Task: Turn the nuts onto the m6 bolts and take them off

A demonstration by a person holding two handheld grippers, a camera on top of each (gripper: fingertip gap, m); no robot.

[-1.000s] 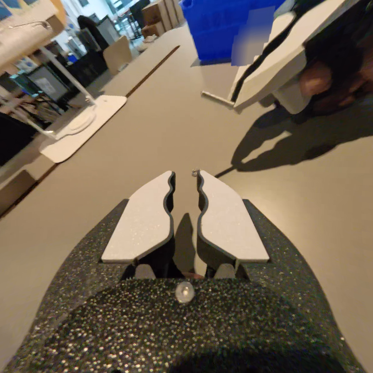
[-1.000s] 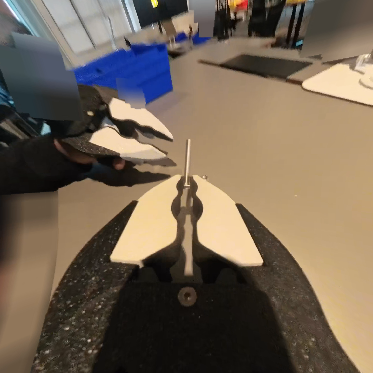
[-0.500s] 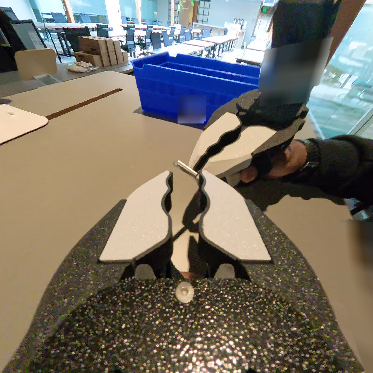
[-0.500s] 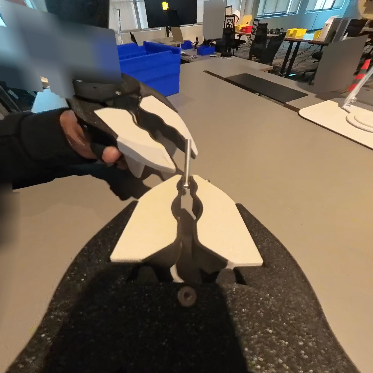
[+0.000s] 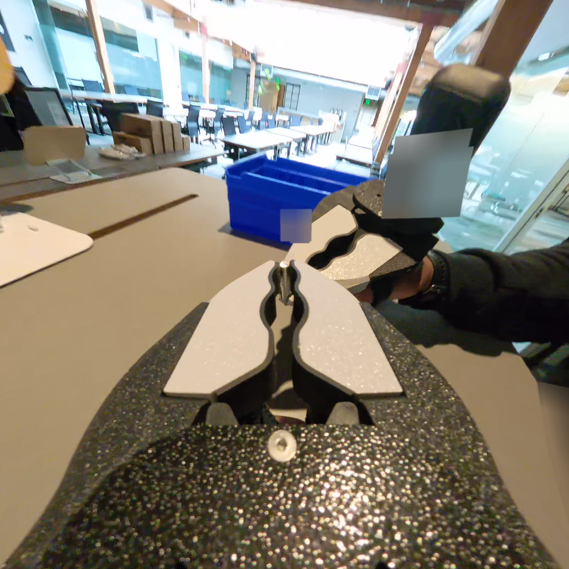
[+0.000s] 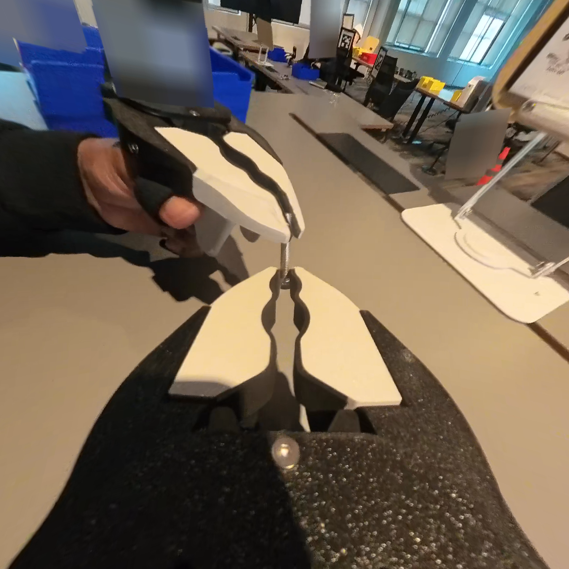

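- Right wrist view shows the grey table [image 6: 354, 246] filling most of the picture, running far back toward an office space with desks and chairs.
- On the table's far left I see blue bins [image 6: 70, 92]; in the left wrist view they sit far centre [image 5: 277, 191].
- At right, a white base plate [image 6: 480, 261] lies flat on the table with a clear stand rising from it.
- My left gripper [image 6: 291, 229] comes in from the left of this view, carried by a hand [image 6: 123, 191] in a black fingerless glove; its fingers are clamped on the upper end of the bolt.
- My right gripper [image 6: 284, 272] sits near centre, fingers pinched around the bolt's lower end.
- The bolt [image 6: 285, 258] is a thin threaded metal rod held in the air above the table, bridging the two grippers' tips.
- I make out a small metal piece at its lower end between the right fingers; I cannot tell whether it is a nut or the bolt head.
- From the left wrist view, the bolt [image 5: 284, 281] appears end-on, gripped between the left gripper's [image 5: 283, 268] fingertips, with the right gripper [image 5: 311, 261] just beyond to the right.
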